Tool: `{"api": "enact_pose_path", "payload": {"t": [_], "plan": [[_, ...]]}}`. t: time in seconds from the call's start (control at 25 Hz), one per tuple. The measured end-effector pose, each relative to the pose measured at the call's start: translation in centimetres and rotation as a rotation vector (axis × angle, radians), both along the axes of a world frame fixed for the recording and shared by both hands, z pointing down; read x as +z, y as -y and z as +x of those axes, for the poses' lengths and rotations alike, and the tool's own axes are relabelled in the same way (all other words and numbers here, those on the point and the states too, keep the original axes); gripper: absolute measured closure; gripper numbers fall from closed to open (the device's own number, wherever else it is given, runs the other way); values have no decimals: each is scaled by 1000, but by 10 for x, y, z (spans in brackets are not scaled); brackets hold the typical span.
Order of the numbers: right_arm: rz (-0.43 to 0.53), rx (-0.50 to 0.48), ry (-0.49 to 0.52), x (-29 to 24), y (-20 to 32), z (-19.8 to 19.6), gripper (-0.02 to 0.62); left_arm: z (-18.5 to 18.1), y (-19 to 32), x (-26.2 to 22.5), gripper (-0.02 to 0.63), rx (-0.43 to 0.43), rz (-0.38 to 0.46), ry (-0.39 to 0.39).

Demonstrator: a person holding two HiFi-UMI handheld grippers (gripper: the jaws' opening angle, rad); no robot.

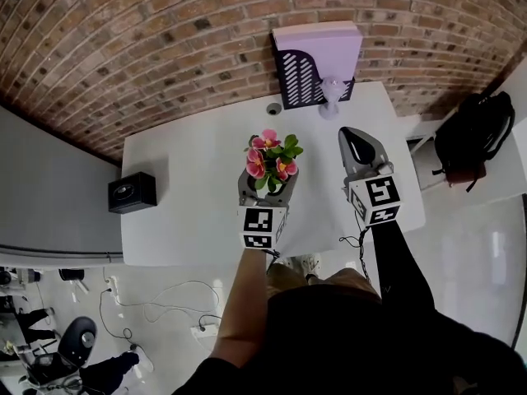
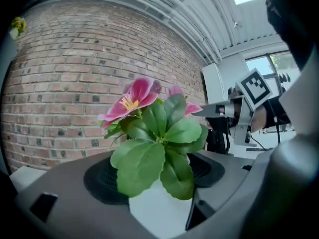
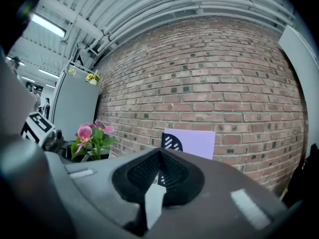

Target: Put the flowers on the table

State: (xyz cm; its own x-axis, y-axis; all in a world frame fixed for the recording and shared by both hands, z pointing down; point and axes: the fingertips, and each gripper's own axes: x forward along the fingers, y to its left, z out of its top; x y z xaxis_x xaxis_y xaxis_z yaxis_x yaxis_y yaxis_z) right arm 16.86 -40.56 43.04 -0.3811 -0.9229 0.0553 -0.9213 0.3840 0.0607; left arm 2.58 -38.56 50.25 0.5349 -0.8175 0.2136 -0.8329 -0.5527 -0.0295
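Observation:
The flowers (image 1: 272, 156) are pink blooms with green leaves in a small white pot (image 2: 157, 210). They are over the middle of the white table (image 1: 177, 196). My left gripper (image 1: 268, 186) holds the pot between its wide-set jaws, and the leaves (image 2: 154, 153) rise just above the pads (image 2: 102, 180). In the head view the jaws hide the pot. My right gripper (image 1: 356, 141) hovers to the right of the flowers, shut to a point with nothing in it. In the right gripper view the closed jaws (image 3: 158, 158) point at the brick wall, with the flowers (image 3: 92, 139) at the left.
A purple box with a dark striped panel (image 1: 317, 60) stands against the brick wall at the table's back. A clear stemmed glass (image 1: 331, 99) and a small round object (image 1: 273, 108) are beside it. A black box (image 1: 132, 192) sits left of the table; a black backpack (image 1: 473, 134) lies right.

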Motion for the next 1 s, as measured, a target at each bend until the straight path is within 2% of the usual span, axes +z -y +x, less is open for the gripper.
{"api": "enact_pose_path", "payload": {"t": [0.48,1.0], "plan": [[-86,51,-34,34,-14,28,595,15,-6,115,259,31,-194,-7],[-138,60,-60,55,-13,34,595,14,-15,183,259,13,-349,45]]}}
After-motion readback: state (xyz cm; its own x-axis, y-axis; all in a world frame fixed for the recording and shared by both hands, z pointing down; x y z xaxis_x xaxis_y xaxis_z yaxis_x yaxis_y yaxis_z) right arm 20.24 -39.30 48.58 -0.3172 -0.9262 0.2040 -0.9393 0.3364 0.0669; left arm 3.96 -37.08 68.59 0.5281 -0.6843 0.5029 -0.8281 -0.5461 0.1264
